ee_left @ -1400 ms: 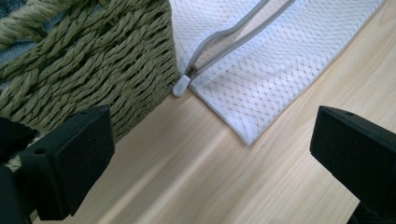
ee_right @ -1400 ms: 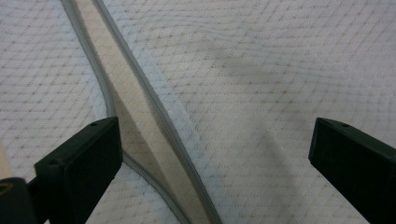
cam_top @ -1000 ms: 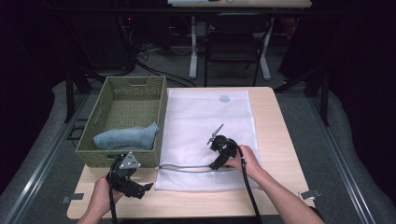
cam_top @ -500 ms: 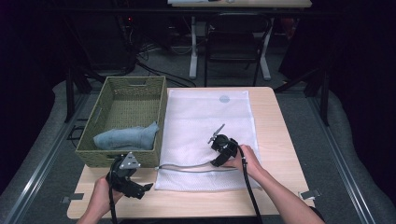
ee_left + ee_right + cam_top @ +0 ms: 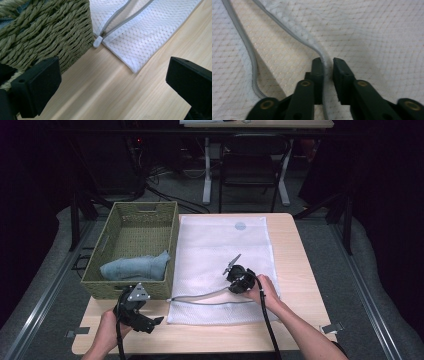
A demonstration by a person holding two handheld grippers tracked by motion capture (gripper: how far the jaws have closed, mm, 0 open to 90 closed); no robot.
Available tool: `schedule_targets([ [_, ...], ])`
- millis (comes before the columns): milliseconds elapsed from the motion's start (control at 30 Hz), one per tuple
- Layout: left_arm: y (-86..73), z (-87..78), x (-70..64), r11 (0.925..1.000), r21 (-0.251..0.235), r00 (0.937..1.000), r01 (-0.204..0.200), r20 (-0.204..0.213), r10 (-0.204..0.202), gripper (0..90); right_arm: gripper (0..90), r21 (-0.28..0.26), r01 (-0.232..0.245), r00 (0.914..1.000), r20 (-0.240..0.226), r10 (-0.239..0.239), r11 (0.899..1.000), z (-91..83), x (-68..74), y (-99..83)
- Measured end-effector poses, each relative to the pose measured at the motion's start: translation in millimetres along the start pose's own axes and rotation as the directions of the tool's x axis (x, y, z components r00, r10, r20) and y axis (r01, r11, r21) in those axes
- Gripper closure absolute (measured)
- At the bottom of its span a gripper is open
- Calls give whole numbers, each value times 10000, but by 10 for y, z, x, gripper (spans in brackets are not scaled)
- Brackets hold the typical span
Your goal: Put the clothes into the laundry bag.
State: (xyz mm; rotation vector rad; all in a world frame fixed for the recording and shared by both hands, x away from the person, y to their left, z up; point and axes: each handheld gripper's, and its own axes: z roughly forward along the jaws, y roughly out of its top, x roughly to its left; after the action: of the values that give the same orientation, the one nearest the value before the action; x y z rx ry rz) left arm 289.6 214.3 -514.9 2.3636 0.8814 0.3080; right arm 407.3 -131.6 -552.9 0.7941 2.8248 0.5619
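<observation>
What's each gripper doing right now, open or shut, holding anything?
Left gripper: open, holding nothing, above the table near the basket.
Right gripper: shut on the upper zipper edge of the mesh bag.

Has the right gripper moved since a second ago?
Barely, if at all: right gripper sits at the same spot on the mesh bag, below its round patch, gripping the opening's edge.

right hand-held gripper [image 5: 233, 270] | lifted mesh bag's [image 5: 210, 250] zipper edge slightly higher
</observation>
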Motion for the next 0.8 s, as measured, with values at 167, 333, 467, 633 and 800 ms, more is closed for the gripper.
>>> schedule_targets([
  [167,-3,1,-4,10000,-36,10000,-40,12,40,3,876,-76,-4,10000,63,4,10000,-3,14,2],
  [333,-8,6,7,9999,14,9997,-138,183,138,14,876,-376,-40,9998,174,47,9993,-62,11,7],
  [467,-12,14,44,9999,124,9975,-54,703,46,24,876,-518,8,9998,219,3,9987,-101,1,19],
  [633,0,22,3,9997,86,9956,-227,912,218,24,876,-968,-65,9995,303,95,9953,-208,-15,41],
  [800,9,29,-8,9994,169,9957,-314,881,298,58,876,-1379,-130,9993,320,176,9904,-311,-27,62],
])
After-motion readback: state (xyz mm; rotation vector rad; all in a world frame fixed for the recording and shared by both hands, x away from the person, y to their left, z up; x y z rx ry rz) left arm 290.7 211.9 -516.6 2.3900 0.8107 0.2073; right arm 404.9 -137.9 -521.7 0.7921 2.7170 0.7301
